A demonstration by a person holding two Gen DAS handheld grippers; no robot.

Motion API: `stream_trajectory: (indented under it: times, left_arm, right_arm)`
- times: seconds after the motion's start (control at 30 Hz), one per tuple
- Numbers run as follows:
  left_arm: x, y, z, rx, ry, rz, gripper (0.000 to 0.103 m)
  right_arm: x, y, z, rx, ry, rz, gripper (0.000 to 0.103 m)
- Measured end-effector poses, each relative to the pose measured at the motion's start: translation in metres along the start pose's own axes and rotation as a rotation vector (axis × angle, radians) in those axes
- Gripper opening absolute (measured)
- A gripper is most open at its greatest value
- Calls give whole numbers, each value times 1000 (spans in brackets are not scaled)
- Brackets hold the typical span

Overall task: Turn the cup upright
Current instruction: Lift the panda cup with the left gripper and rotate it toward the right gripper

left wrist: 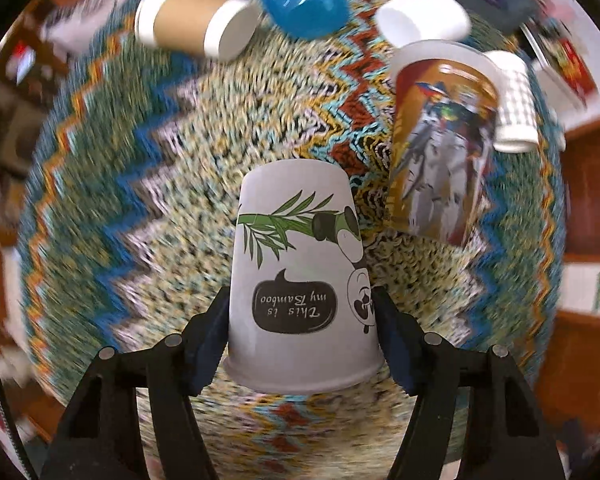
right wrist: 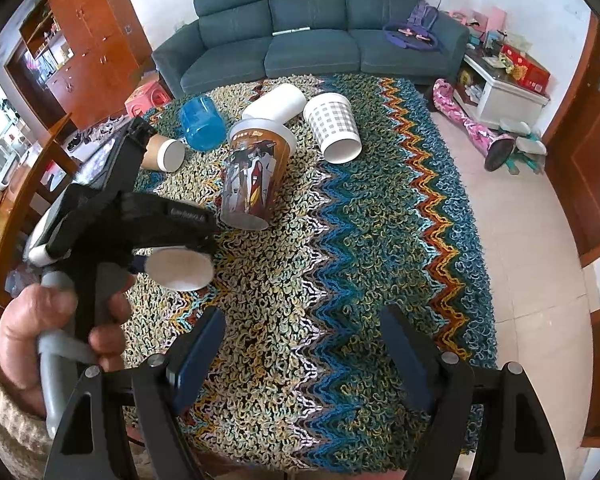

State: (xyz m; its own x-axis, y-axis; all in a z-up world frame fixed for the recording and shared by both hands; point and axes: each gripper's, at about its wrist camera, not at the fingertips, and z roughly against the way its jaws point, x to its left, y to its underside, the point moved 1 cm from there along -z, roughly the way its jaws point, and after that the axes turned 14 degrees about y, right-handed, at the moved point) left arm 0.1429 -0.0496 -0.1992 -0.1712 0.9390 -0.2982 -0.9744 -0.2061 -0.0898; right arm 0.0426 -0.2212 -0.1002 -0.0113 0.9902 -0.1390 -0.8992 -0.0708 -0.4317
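Observation:
My left gripper (left wrist: 302, 304) is shut on a white paper cup with a panda and bamboo print (left wrist: 300, 276). The print reads upside down and the wide rim is nearest the camera. In the right wrist view the same cup (right wrist: 180, 266) shows its round end under the left gripper (right wrist: 176, 236), held above the rug by a hand. My right gripper (right wrist: 302, 344) is open and empty over the rug.
On the zigzag woven rug (right wrist: 380, 216) lie a brown sleeved cup (left wrist: 196, 20), a blue plastic cup (left wrist: 300, 0), a white cup (left wrist: 424, 20) and a checked cup (right wrist: 334, 126). A tall printed cup (right wrist: 256, 176) stands there. A sofa (right wrist: 308, 28) is behind.

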Motion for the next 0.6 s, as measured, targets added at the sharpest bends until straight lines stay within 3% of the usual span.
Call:
stream_trajectory:
  times: [0.13,0.6]
  left_arm:
    - [-4,16,10,-14,-53,-160,71]
    - [-5,102,23,11,-121,-799,71]
  right_arm:
    - [-6,0,1,-4,11,-14,81]
    - [-14,11,3,-13,41,-15,81]
